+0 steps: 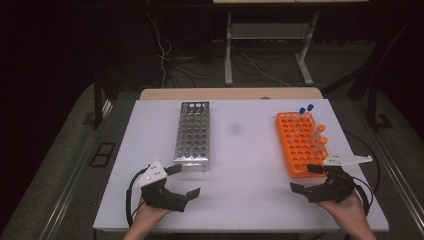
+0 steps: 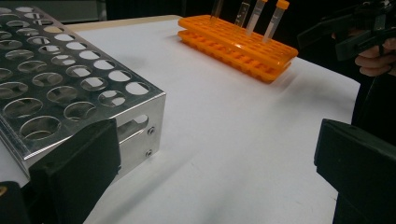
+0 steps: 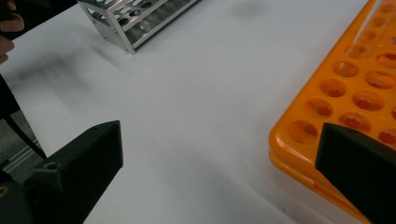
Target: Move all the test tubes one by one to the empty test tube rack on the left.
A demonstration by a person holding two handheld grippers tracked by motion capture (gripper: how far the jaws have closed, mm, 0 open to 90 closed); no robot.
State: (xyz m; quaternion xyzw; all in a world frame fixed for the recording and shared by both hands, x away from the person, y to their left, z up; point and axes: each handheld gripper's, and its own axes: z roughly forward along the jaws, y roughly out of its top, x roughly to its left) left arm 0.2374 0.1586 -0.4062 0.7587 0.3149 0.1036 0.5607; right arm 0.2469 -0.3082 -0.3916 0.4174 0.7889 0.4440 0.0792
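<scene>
Orange plastic is what sits nearest my right gripper (image 1: pixel 305 178): the orange rack (image 1: pixel 296 145) lies on the right half of the white table (image 1: pixel 240 175), its near end just beside that gripper's jaws. The jaws stand wide apart with nothing between them; in the right gripper view one black jaw hangs over the rack's near corner (image 3: pixel 327 116). Four capped tubes (image 1: pixel 317 132) stand upright toward the rack's far right side, two blue-capped at the back and two orange-capped nearer me. Across the table, the metal rack (image 1: pixel 193 135) lies lengthwise on the left half, well apart from the orange one. My left gripper (image 1: pixel 182 181) sits just beside its near end, jaws also spread and holding nothing.
</scene>
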